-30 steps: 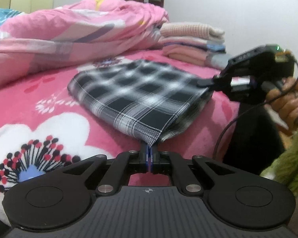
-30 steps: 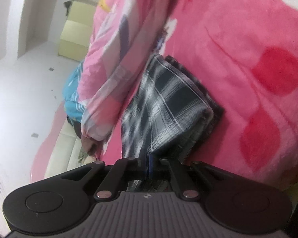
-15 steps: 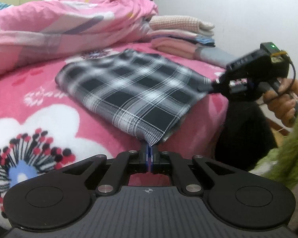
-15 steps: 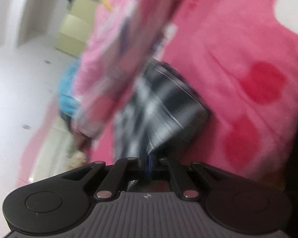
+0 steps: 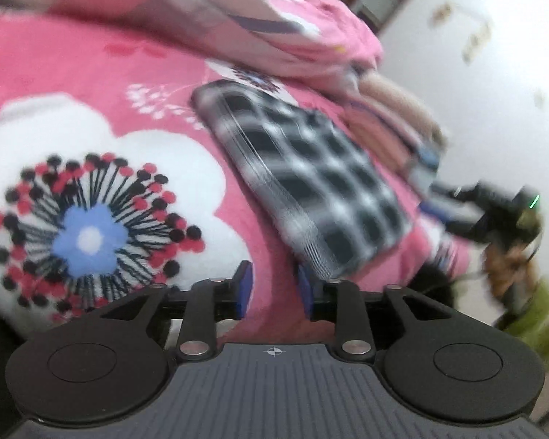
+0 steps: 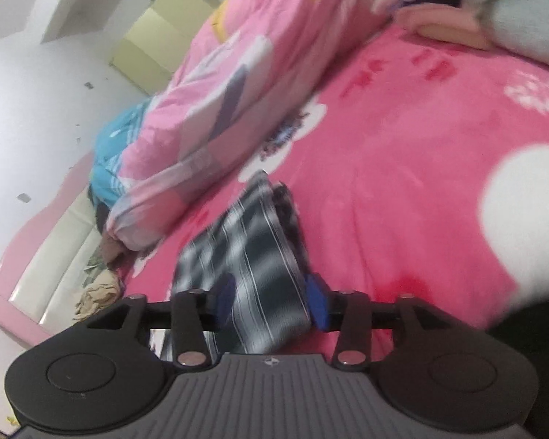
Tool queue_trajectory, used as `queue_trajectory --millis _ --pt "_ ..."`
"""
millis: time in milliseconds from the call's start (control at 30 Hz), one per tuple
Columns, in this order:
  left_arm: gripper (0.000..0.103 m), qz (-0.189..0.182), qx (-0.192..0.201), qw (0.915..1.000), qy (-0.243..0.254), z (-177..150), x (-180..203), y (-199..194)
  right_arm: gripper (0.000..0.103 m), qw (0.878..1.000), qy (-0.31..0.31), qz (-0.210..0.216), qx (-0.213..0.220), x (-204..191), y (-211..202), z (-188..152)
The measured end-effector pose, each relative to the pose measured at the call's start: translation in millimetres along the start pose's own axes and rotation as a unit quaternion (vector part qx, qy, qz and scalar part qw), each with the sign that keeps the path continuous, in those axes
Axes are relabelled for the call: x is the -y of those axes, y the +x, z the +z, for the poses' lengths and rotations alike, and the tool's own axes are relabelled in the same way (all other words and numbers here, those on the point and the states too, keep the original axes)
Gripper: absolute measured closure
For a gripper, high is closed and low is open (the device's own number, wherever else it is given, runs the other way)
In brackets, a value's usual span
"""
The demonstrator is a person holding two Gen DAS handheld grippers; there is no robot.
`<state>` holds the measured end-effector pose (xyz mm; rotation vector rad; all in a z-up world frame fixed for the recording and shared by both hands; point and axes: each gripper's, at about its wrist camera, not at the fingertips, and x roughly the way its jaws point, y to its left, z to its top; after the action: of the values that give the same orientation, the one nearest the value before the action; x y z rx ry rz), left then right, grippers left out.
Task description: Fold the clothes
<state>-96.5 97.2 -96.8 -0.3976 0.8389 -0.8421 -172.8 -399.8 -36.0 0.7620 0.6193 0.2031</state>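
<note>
Left wrist view shows your left gripper (image 5: 274, 289) just opened, nothing between its pads, the folded plaid cloth (image 5: 303, 179) lying on the pink bedspread (image 5: 73, 69). Your right gripper (image 6: 271, 301) has just spread too, cloth lying loose between its pads.

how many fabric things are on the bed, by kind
folded plaid garment: 1
pink quilt, bunched along the far side: 1
stack of folded clothes: 1 stack; blur hides how many pieces
pink floral blanket covering the bed: 1
total: 4
</note>
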Motion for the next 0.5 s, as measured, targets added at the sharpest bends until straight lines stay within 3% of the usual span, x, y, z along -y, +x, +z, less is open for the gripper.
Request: queue_trajectory --millis 167,367,500 --pt "0.052 -0.047 0.002 0.9973 -0.056 7.6 4.4 19.7 0.045 0.998 -0.002 0.028 -0.059 14.3 53.1 18.1" --pt "0.052 -0.035 -0.041 0.9962 -0.068 7.8 4.7 52.2 0.044 0.993 0.009 0.041 -0.108 26.2 83.6 29.2" --pt "0.054 -0.043 -0.044 0.9956 -0.071 7.6 0.0 54.3 0.046 0.989 0.015 0.061 -0.133 31.2 92.4 32.5"
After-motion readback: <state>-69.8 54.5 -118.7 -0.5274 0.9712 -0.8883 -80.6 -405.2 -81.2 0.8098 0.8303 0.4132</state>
